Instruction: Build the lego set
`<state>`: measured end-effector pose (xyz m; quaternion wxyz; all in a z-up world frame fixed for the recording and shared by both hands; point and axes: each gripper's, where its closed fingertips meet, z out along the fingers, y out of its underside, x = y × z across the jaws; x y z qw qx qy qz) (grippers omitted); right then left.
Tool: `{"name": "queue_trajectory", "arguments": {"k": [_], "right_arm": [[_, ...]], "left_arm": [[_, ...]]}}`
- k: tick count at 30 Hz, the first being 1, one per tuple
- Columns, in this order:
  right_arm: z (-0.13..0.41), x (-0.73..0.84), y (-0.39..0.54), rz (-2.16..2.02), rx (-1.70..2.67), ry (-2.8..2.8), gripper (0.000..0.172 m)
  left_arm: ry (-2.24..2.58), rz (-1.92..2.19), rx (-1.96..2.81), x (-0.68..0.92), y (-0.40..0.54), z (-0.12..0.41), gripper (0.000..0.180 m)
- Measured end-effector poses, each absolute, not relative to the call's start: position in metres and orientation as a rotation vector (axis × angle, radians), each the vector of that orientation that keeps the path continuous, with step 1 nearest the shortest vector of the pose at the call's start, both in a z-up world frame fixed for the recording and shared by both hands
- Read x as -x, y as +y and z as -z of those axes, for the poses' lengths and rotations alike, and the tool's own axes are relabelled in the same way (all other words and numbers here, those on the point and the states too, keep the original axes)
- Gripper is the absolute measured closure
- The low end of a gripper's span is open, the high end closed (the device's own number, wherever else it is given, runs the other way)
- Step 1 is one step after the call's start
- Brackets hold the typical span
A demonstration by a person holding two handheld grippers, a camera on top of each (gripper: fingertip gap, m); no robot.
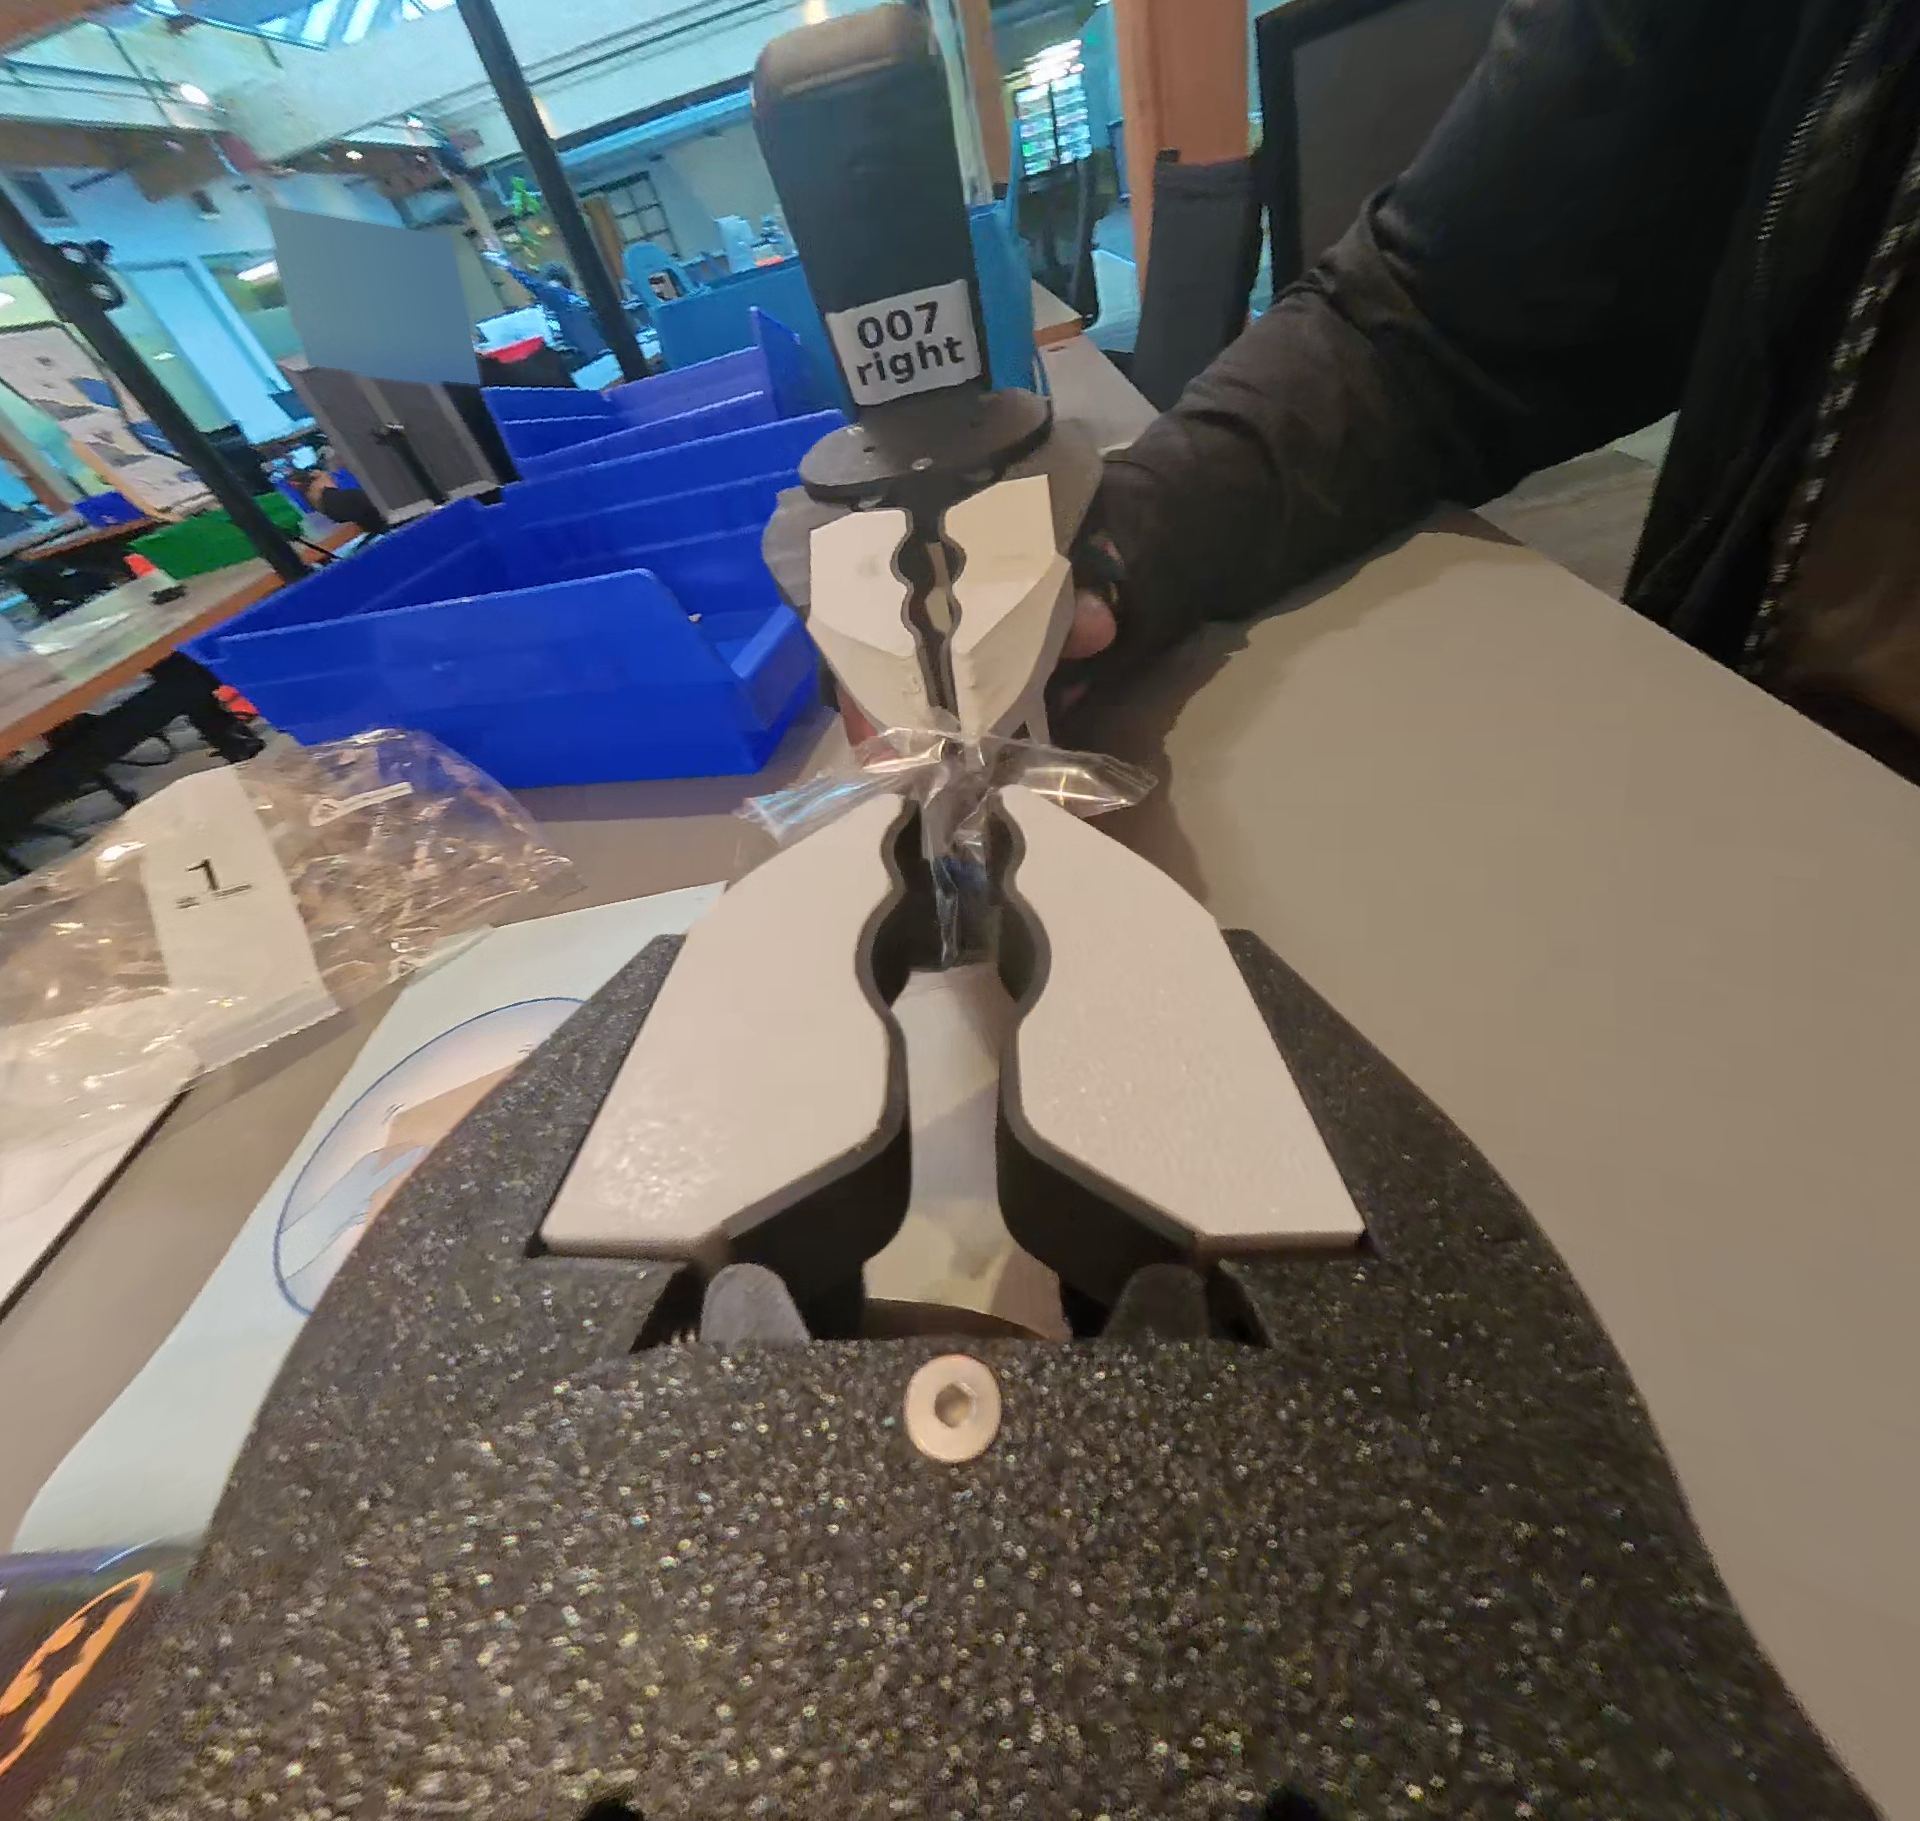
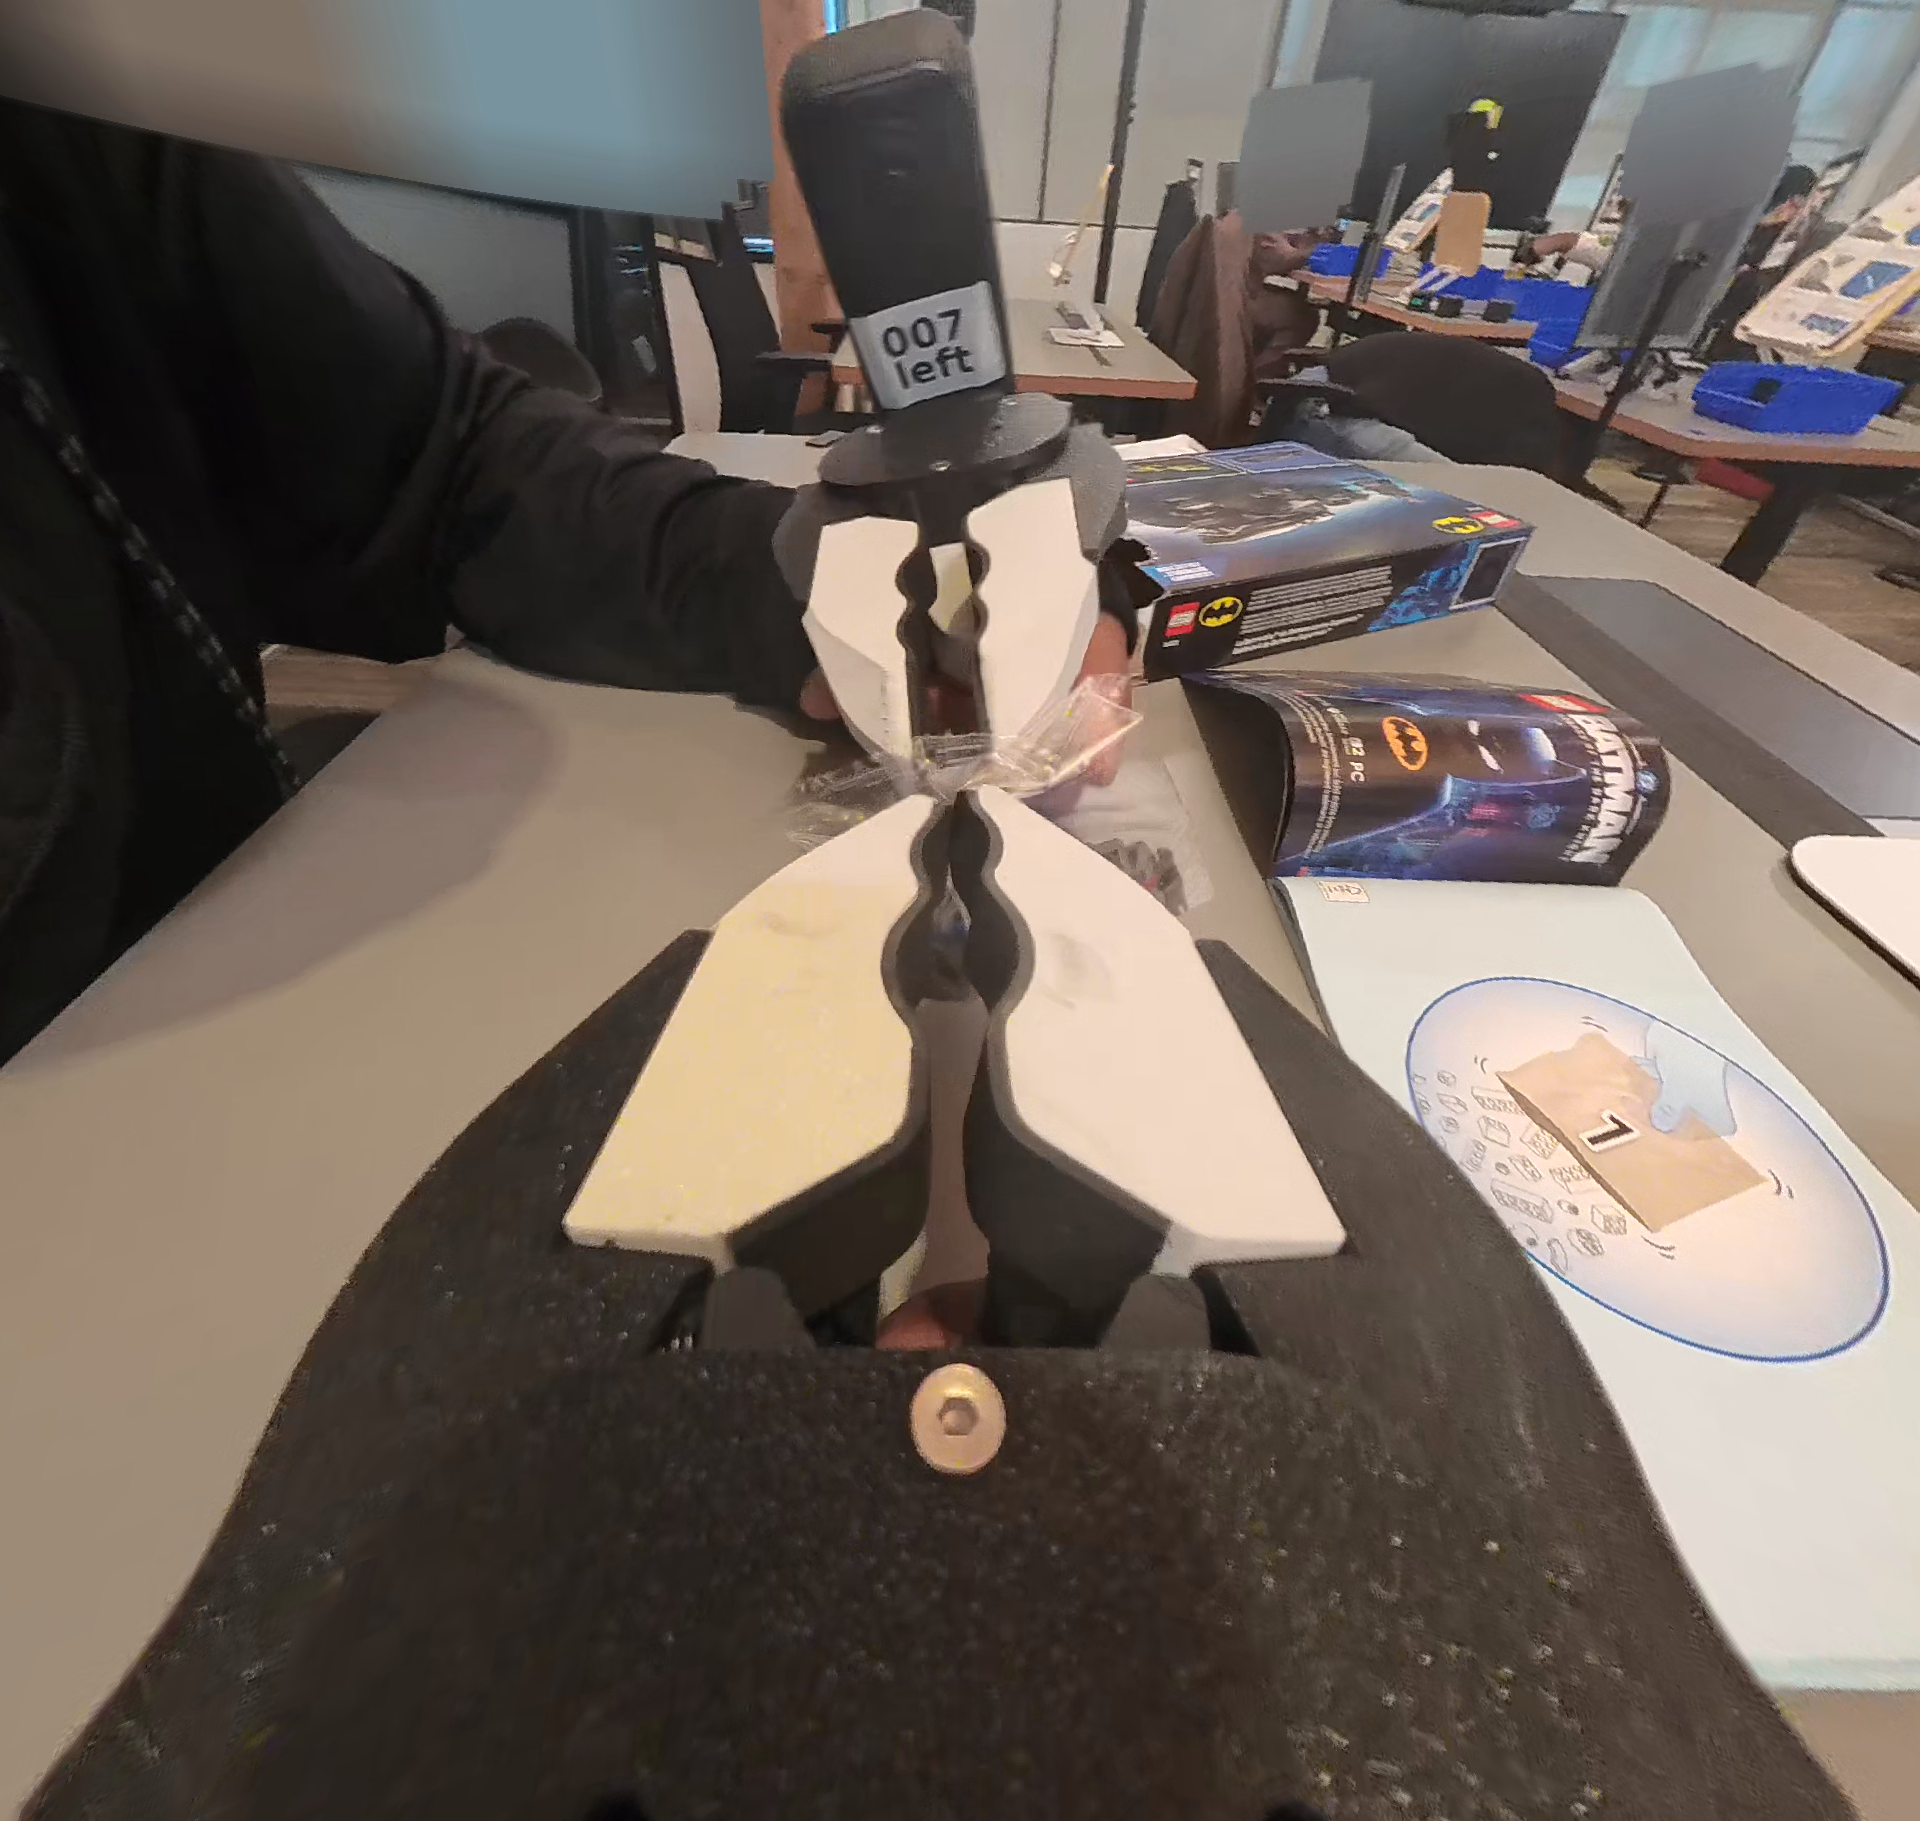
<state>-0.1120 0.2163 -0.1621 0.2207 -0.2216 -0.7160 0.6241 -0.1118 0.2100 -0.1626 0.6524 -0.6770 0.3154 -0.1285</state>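
The two grippers face each other tip to tip above the grey table [image 1: 1455,940]. A small clear plastic bag [image 1: 1049,769] with small pieces inside hangs between them. My right gripper [image 2: 954,805] is shut on the bag's top edge [image 2: 1081,722]. In the left wrist view it shows as the far gripper [image 1: 961,722], pinching the crumpled plastic. My left gripper [image 1: 961,805] stands slightly open. The bag hangs down in the gap between its fingertips, and a blue piece shows inside. In the right wrist view the left gripper [image 2: 951,732] also shows a gap between its fingers. Gloved hands hold both grippers.
Blue bins [image 1: 520,628] stand behind on the left. A larger clear bag with a white label [image 1: 208,930] and an open instruction booklet [image 2: 1621,1148] lie on the table. A dark toy box [image 2: 1330,545], a curled dark sleeve [image 2: 1455,784] and another parts bag [image 2: 1153,857] lie nearby. My two grippers' fingertips are within a few centimetres of each other.
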Motion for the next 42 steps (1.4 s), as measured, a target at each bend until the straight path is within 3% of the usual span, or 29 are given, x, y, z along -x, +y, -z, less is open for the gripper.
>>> {"name": "queue_trajectory", "arguments": {"k": [3,10,18,23,34,42], "right_arm": [[0.162,0.113,0.218,-1.742,0.634,-1.975,0.172],[0.163,0.112,0.215,-1.749,0.635,-1.989,0.171],[0.166,0.114,0.214,-1.716,0.663,-2.009,0.171],[0.172,0.117,0.221,-1.592,0.693,-1.993,0.171],[0.188,0.113,0.233,-1.146,0.459,-1.939,0.149],[0.194,0.111,0.228,-1.047,0.355,-1.945,0.146]], "left_arm": [[0.704,0.221,1.537,0.116,0.214,0.164,0.165],[0.736,0.155,1.532,0.114,0.217,0.167,0.176],[0.737,0.136,1.547,0.111,0.219,0.169,0.170],[0.714,0.070,1.591,0.114,0.226,0.174,0.180],[0.745,0.066,1.694,0.110,0.231,0.188,0.180],[0.818,0.051,1.749,0.104,0.229,0.201,0.180]]}}
